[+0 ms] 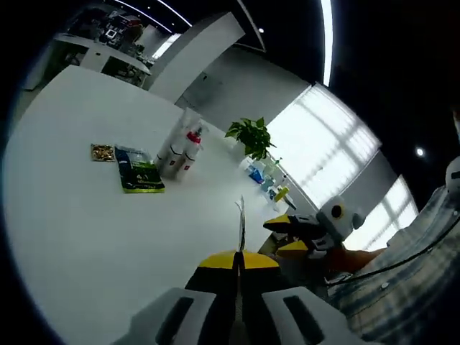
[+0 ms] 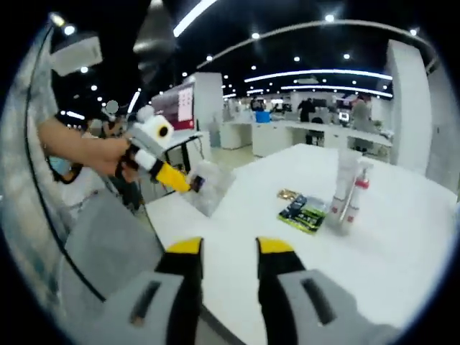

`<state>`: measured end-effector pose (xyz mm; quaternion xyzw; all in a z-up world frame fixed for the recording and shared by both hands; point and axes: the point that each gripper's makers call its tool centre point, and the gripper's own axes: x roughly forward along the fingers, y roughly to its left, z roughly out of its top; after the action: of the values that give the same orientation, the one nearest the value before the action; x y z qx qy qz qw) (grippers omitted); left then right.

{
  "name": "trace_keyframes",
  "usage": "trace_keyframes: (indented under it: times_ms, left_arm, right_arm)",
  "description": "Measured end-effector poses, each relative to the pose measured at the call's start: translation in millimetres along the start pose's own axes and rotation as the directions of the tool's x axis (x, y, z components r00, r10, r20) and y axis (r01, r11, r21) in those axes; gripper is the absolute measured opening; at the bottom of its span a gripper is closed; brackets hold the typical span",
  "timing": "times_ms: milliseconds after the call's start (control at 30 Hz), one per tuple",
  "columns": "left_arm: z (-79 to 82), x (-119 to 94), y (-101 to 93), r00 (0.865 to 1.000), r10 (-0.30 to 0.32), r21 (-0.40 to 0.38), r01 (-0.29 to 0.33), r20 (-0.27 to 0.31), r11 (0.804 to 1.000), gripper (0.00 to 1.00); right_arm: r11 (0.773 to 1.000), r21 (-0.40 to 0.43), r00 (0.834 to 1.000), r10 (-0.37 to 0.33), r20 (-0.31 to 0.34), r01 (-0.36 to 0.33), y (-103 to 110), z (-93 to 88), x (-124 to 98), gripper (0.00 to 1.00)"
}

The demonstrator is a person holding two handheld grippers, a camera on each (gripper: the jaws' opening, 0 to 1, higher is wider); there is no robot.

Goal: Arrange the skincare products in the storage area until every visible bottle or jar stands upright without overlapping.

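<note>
My left gripper [image 1: 239, 260] is closed, my right gripper [image 2: 230, 248] apart and empty; next I reach the far bottles [image 2: 348, 195].

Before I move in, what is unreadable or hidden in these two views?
- Bottles: labels too small in both views.
- Green packet: print illegible.
- Left gripper: its load, something thin and clear, blurred in the right gripper view.
- Items by the plant: tiny, kind unclear.
</note>
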<state>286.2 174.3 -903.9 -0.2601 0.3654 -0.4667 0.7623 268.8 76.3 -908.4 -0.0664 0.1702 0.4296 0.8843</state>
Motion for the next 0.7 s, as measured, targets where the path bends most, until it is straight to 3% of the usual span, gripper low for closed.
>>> trace_keyframes:
  times_ms: [167, 300, 500, 633, 700]
  left_arm:
    - [21.8, 0, 12.2, 1.0, -0.018, -0.082, 0.02, 0.024, 0.996, 0.0]
    - [36.4, 3, 18.6, 0.999, -0.025, -0.096, 0.029, 0.036, 0.995, 0.0]
    - [40.3, 6, 31.5, 0.999, -0.011, -0.097, 0.006, -0.052, 0.995, 0.0]
    - [52.0, 5, 41.5, 0.999, -0.006, -0.12, 0.0, -0.051, 0.993, 0.0]
    - [56.8, 6, 47.7, 0.999, 0.003, -0.136, -0.009, -0.046, 0.991, 0.0]
  right_arm:
    - [1.0, -0.021, 0.999, -0.001, -0.036, 0.0, 1, -7.4, 1, 0.26]
    - [0.999, -0.046, 0.998, -0.02, -0.064, 0.018, 0, -14.7, 5, 0.26]
    - [0.988, -0.133, 0.995, -0.081, -0.053, 0.073, -5, -13.6, 8, 0.38]
    - [0.989, -0.117, 0.993, -0.099, -0.063, 0.091, -12, -15.9, 11, 0.38]
    - [0.994, -0.068, 0.993, -0.095, -0.074, 0.09, -16, -17.2, 14, 0.38]
